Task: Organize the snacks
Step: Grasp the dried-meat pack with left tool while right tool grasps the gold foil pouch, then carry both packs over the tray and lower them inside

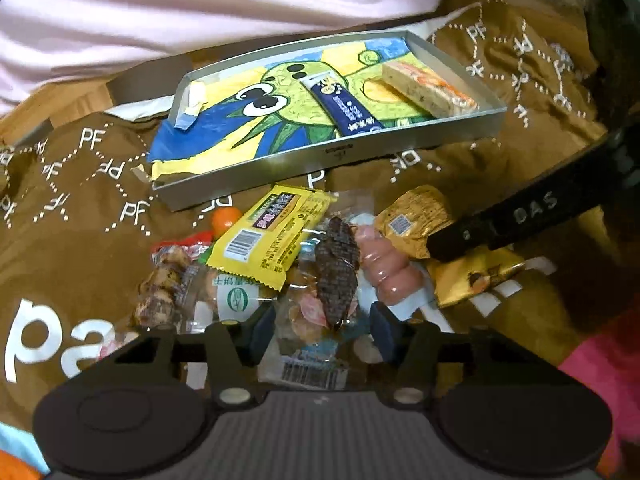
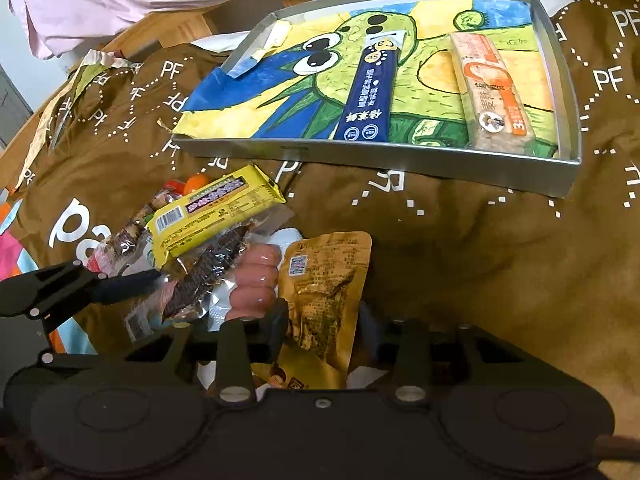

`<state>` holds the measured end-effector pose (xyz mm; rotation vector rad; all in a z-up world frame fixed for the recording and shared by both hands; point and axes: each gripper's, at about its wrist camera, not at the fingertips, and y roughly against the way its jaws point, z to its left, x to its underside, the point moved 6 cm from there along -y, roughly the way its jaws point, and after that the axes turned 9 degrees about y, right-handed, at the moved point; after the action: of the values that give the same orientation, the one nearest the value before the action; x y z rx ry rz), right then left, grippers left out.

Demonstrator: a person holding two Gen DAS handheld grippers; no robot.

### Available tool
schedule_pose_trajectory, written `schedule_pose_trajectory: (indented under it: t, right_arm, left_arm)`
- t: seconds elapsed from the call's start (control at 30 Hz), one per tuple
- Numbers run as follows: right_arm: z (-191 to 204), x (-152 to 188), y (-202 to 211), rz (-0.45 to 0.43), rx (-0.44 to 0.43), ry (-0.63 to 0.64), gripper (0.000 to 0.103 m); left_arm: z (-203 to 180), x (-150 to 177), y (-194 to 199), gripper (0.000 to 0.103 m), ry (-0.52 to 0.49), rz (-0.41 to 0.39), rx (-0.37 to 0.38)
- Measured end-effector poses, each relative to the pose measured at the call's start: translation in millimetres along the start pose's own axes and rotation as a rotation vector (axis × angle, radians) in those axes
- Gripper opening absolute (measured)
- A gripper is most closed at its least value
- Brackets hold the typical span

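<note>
Left wrist view: left gripper [image 1: 322,330] parted over the snack pile, a clear packet with a dark snack [image 1: 336,276] between its pads; contact cannot be told. Yellow packet [image 1: 266,236] and pink sausage [image 1: 384,268] lie beside it. Beyond, metal tray [image 1: 360,150] holds a blue stick pack [image 1: 344,106].

Right wrist view: right gripper [image 2: 324,330] clamps the gold pouch [image 2: 326,292], near the pile on brown cloth [image 2: 480,260].

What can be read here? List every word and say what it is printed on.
"PF", repeated: brown cloth.
"pa", large white letters: same cloth.
"DAS": right tool.
"3": orange bar wrapper in the tray.
Print on the blue stick, yellow packet and gold pouch: unreadable.
</note>
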<state>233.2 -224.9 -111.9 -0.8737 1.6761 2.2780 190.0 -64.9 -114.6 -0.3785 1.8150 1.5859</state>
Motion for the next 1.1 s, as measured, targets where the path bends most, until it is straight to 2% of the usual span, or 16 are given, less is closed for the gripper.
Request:
schedule_pose_trajectory:
  t: [0.2,0.37,0.5,0.7,0.93,1.03,1.1]
  right_arm:
    - [10,-2,7,-0.020,-0.007,0.057,0.026]
    - [12,-4,11,-0.037,-0.009,0.069,0.026]
    - [13,-5,16,-0.050,-0.013,0.071,0.026]
    - [11,-2,14,-0.030,0.004,0.069,0.026]
    - [11,-2,14,-0.026,0.007,0.074,0.026]
    - [11,-2,14,-0.024,0.010,0.075,0.026]
    - [10,-2,15,-0.025,0.015,0.078,0.026]
  left_arm:
    - [1,3,15,0.055,0.069,0.004,0.050]
    - [2,2,19,0.054,0.091,-0.020,0.068]
    - [0,4,21,0.053,0.145,-0.013,0.143]
    - [-5,14,9,0.054,0.112,0.028,0.119]
    - [-8,10,-4,0.066,0.077,0.021,0.112]
    - [-13,7,-12,0.065,0.069,0.024,0.131]
    - [-14,6,-16,0.060,0.061,0.026,0.140]
